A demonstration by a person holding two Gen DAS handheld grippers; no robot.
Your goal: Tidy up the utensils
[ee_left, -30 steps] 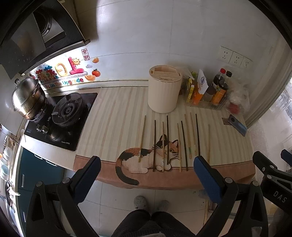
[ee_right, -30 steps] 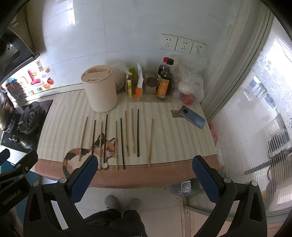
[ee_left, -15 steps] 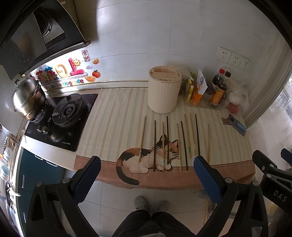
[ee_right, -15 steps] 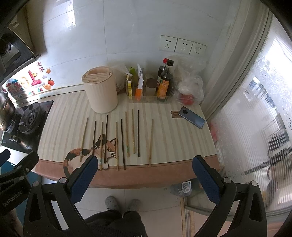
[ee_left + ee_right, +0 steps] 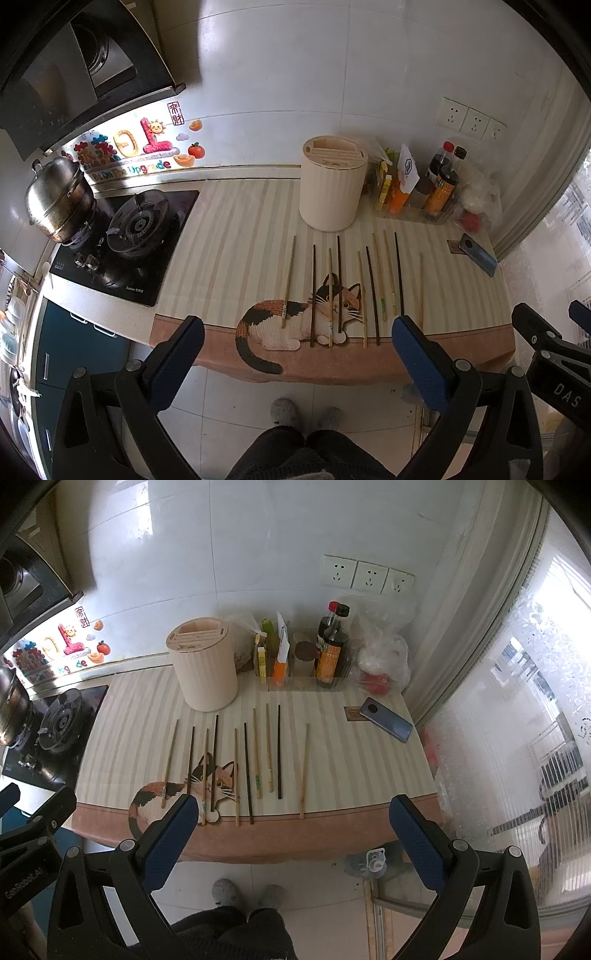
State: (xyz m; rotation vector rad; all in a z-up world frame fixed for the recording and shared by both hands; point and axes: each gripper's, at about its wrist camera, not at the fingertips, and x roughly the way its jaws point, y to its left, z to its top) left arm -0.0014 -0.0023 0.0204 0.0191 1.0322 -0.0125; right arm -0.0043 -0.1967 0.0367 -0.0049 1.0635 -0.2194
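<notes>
on striped counter mat [image 5: 236, 236], loose chopsticks [image 5: 373, 282], cream holder [image 5: 330, 190], both hand-held grippers [image 5: 297, 356] [image 5: 291, 829] wide open, empty

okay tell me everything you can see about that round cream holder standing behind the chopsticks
The cream holder is an upright cylinder, plastic by its look, with faint vertical ribs down its wall. Its flat top is cut into several straight slots plus a small round hole, and nothing shows sticking out of them. It stands on the striped mat toward the back wall, just behind the row of chopsticks, not touching them. A clear plastic bag sits close beside it; contact cannot be told.
</notes>
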